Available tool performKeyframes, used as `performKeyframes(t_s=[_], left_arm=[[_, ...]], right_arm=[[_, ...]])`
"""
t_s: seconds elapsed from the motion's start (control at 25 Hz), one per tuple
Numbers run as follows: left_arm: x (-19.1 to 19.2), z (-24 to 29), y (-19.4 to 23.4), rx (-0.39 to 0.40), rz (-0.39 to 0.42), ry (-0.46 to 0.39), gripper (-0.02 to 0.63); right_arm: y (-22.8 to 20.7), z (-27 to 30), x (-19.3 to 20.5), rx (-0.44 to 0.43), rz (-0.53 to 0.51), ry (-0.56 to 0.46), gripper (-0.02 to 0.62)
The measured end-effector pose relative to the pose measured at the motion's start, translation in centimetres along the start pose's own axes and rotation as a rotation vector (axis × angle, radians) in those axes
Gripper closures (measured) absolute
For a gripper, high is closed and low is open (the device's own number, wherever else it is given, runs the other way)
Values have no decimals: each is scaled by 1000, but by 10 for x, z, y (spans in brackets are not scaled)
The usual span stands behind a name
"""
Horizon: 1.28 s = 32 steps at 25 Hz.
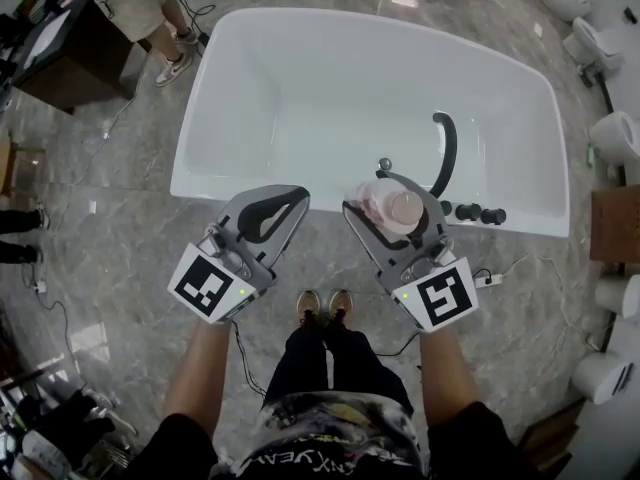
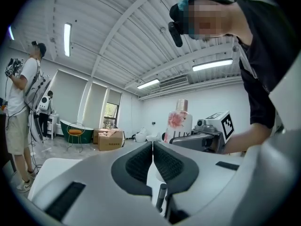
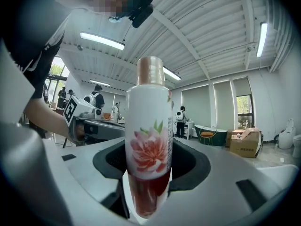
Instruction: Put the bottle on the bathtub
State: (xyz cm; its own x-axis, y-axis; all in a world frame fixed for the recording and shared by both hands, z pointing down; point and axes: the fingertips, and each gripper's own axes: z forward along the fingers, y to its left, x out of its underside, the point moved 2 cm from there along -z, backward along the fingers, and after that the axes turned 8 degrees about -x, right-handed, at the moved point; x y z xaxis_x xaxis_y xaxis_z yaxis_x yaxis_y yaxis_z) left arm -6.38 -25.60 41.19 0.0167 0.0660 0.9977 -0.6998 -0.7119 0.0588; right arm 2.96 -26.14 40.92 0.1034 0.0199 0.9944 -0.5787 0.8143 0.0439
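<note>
The bottle [image 3: 149, 140] is white with a pink flower print and a rose-gold cap. It stands upright between the jaws of my right gripper [image 3: 149, 173], which is shut on it. In the head view the bottle [image 1: 392, 208] shows from above, held just over the near rim of the white bathtub [image 1: 300, 98], left of the black faucet [image 1: 445, 153]. My left gripper [image 1: 272, 208] hovers beside it at the tub's near edge, jaws shut with nothing between them. From the left gripper view the bottle [image 2: 178, 121] appears to the right.
Black tap knobs [image 1: 467, 212] sit on the tub rim right of the faucet. Toilets [image 1: 615, 133] line the right side. A person [image 1: 140, 8] stands at the far left by a dark table [image 1: 60, 53]. My feet [image 1: 322, 303] are on the marble floor.
</note>
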Motion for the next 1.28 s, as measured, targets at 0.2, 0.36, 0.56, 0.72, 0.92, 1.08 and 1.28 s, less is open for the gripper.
performKeyframes(t_s=[0.2, 0.36, 0.56, 0.72, 0.92, 1.08, 1.28], left_arm=[[33, 4, 6, -5, 11, -9, 582], [63, 2, 12, -21, 5, -8, 583], [97, 2, 17, -36, 2, 8, 583], [119, 2, 19, -40, 1, 18, 583], [142, 2, 21, -44, 1, 30, 581], [158, 2, 23, -47, -3, 32, 583], [174, 2, 28, -51, -8, 36, 583]], right_arm=[[-1, 13, 40, 17, 4, 15, 367], [5, 17, 75, 22, 8, 46, 367], [5, 23, 108, 49, 3, 35, 367], [4, 27, 134, 59, 0, 43, 367], [3, 35, 159, 63, -8, 44, 367], [4, 41, 178, 64, -12, 49, 367], [2, 47, 204, 72, -3, 71, 367]])
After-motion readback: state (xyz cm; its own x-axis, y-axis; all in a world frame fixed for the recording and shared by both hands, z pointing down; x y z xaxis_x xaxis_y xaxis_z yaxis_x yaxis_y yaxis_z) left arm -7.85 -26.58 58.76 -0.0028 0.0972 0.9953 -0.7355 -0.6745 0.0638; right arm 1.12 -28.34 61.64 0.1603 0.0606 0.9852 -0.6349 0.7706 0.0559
